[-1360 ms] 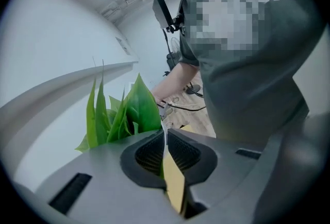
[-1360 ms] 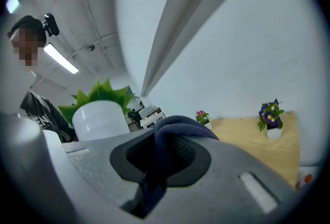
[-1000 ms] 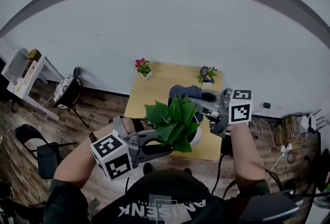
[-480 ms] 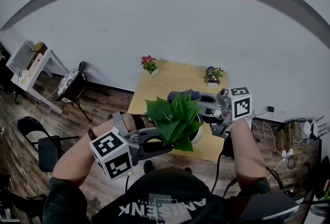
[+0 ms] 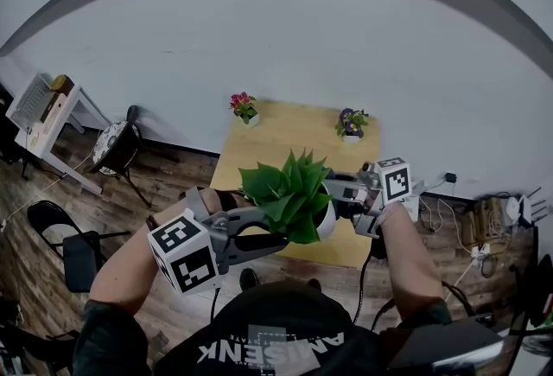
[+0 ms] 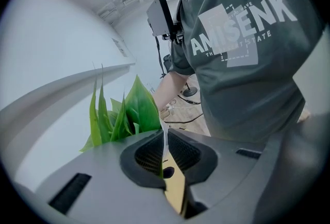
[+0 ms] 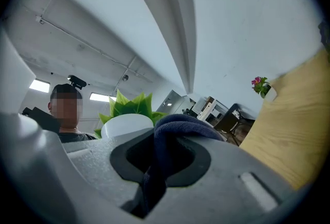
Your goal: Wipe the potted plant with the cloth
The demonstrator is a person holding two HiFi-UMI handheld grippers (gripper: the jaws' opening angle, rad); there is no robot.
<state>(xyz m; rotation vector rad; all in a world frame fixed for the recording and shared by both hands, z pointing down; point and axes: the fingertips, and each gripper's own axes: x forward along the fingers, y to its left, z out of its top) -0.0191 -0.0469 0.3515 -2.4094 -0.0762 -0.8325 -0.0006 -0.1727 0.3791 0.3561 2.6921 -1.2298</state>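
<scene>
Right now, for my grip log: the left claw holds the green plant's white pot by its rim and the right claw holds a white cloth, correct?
No. The cloth in the right claw is dark blue, not white; the right gripper view shows it. The left claw does hold the white pot by its rim.

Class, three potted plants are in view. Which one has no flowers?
The big leafy plant, held up before the table. The small pink-flowered plant and purple-flowered plant stand at the table's far edge.
</scene>
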